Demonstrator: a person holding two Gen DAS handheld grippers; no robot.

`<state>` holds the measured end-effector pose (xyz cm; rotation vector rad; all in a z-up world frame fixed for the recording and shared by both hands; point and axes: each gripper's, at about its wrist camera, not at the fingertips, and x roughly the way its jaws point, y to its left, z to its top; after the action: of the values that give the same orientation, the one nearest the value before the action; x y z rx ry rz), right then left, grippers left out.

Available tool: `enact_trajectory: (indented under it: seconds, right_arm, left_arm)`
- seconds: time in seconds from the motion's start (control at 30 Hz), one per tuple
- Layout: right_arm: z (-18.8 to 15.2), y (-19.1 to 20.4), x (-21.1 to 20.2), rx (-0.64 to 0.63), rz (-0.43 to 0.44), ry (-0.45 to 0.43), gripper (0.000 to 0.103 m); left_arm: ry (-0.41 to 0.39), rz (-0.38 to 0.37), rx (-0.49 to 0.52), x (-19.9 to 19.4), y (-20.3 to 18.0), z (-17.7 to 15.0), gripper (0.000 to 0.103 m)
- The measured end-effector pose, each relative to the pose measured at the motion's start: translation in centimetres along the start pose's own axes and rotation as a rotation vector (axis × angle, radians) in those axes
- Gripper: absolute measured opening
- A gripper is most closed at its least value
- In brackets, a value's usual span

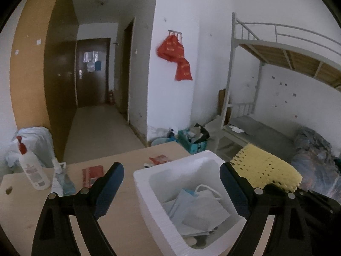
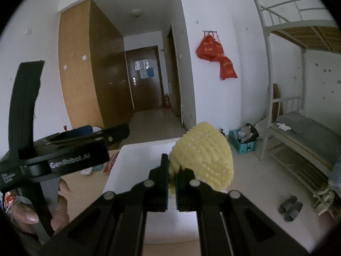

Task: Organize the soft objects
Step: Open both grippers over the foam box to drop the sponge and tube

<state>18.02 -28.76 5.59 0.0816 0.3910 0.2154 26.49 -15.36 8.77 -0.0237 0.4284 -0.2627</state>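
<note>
A white foam box (image 1: 147,192) stands on the wooden table (image 1: 119,224). In it lie a blue face mask (image 1: 183,200) and pale folded pieces. My left gripper (image 1: 171,170) is open above the box, with a finger on either side and nothing between the pads. In the right wrist view my right gripper (image 2: 172,170) is shut on a yellow foam net (image 2: 202,160), which it holds above the box's (image 2: 136,155) right side. That net (image 1: 266,168) also shows to the right of the box. A hand (image 2: 27,213) holds the left gripper's handle.
On the table's left stand a white pump bottle (image 1: 32,170) and a smaller bottle (image 1: 56,166), with a blue packet (image 1: 64,183) and red packets (image 1: 92,175) nearby. A bunk bed (image 1: 255,132), a teal crate (image 1: 191,140) and slippers (image 2: 291,208) are beyond the table.
</note>
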Motion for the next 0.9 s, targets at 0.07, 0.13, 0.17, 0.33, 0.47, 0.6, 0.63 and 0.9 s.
enact_trajectory:
  seconds: [0.07,0.13,0.17,0.33,0.47,0.6,0.63,0.9]
  right_arm:
    - [0.1,0.3,0.4,-0.003,0.011,0.002,0.007]
    - [0.1,0.6,0.8,-0.008,0.027,0.006,0.007]
    - [0.1,0.7,1.0,-0.010,0.034,0.008,0.007]
    - [0.1,1.0,2.2,-0.011,0.071,0.022,0.007]
    - [-0.1,1.9,3.0,-0.024,0.111,0.032,0.007]
    - [-0.3,2.7,3.8,-0.041,0.137,0.042,0.007]
    - [-0.3,2.7,4.0,-0.038,0.142,0.046,0.007]
    - [-0.6,3.0,4.7,-0.044,0.140,0.066,0.007]
  left_arm:
    - [-0.004,0.011,-0.007,-0.4,0.5,0.0,0.092]
    - [-0.008,0.026,-0.017,-0.9,1.1,0.1,0.093]
    - [-0.010,0.040,-0.024,-1.3,1.6,0.1,0.095]
    - [-0.049,0.132,-0.041,-3.0,4.2,-0.1,0.102]
    - [-0.068,0.195,-0.062,-4.6,6.2,-0.5,0.103]
    - [-0.074,0.247,-0.094,-5.7,8.1,-0.8,0.103]
    - [-0.079,0.257,-0.106,-6.0,8.6,-0.9,0.103]
    - [-0.087,0.283,-0.139,-7.1,10.2,-1.2,0.103]
